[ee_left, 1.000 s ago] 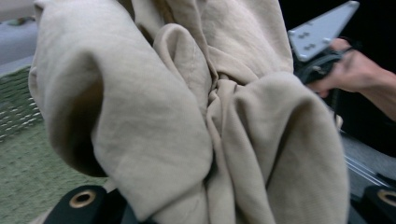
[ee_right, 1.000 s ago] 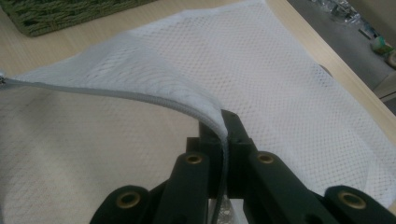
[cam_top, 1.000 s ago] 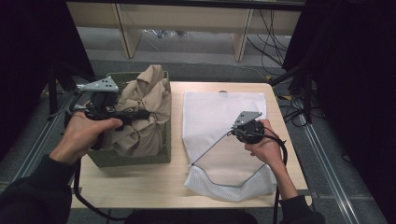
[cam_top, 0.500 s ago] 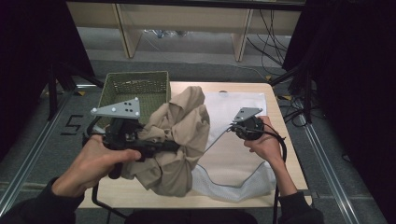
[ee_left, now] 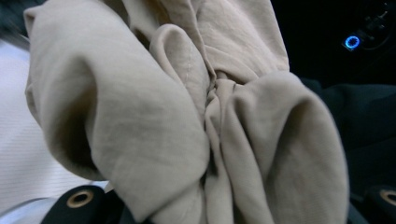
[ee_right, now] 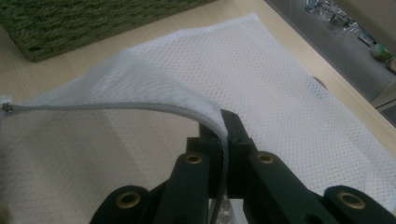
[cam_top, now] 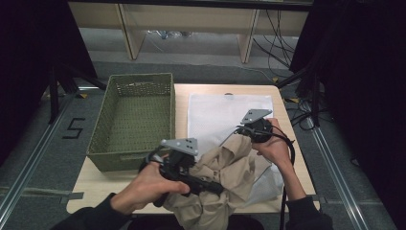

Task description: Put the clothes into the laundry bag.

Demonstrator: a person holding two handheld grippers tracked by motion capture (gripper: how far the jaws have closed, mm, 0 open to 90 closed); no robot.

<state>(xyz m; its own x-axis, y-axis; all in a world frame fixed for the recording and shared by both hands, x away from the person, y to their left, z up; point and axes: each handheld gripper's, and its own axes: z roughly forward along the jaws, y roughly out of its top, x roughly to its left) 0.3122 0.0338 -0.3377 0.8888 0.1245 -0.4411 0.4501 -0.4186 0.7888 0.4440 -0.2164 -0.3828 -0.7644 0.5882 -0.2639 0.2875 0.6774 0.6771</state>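
The pale wooden counter (cam_top: 225, 91) carries a green woven rectangular basket (cam_top: 134, 120), which stands off to the far left of both pairs of jaws. Beside it lies a flat white mesh laundry bag with a zip edge (cam_top: 230, 115), spread out ahead of the right jaws and reaching under them. A crumpled beige cloth garment (cam_top: 225, 177) hangs bunched from the left gripper (cam_top: 215, 188), whose jaws are clamped on a gathered fold of it; the garment spills ahead of and below those jaws, over the near end of the bag and the counter's near edge. In the left gripper view the cloth (ee_left: 196, 116) bulges directly over the jaws. The right gripper (ee_right: 223, 135) has its jaws pressed together on the bag's zip edge (ee_right: 116, 108), holding that edge lifted off the counter.
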